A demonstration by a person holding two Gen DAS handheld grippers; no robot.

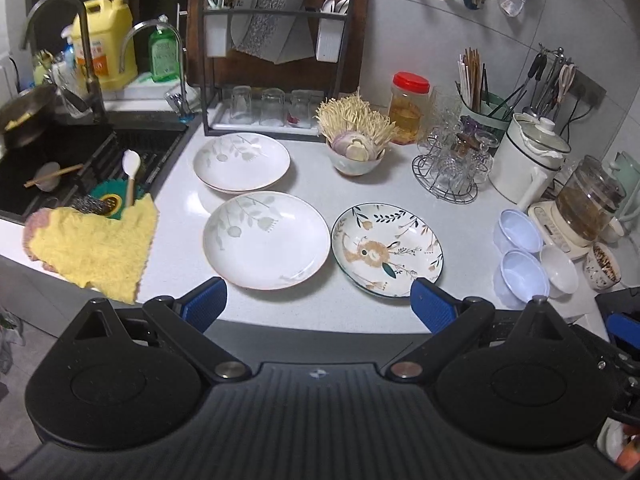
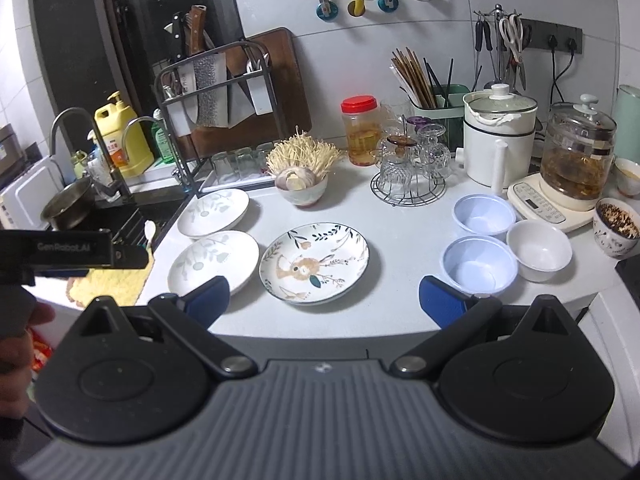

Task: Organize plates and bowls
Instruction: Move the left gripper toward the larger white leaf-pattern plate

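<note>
Both tools hang back off the front edge of the worktop (image 1: 180, 208), the left hand-held gripper (image 1: 318, 308) and the right hand-held gripper (image 2: 324, 298) each with jaws wide apart and empty. Nothing is lifted yet, so I'd say sorting is just starting. Near the front edge lie a white leaf plate (image 1: 266, 240) and, just beside it, a rabbit plate (image 1: 387, 250); behind sits a stacked pair (image 1: 241, 162). Toward the right edge cluster two lilac bowls (image 2: 480, 264) and a white bowl (image 2: 539, 250). Next probably means pinching one rim.
</note>
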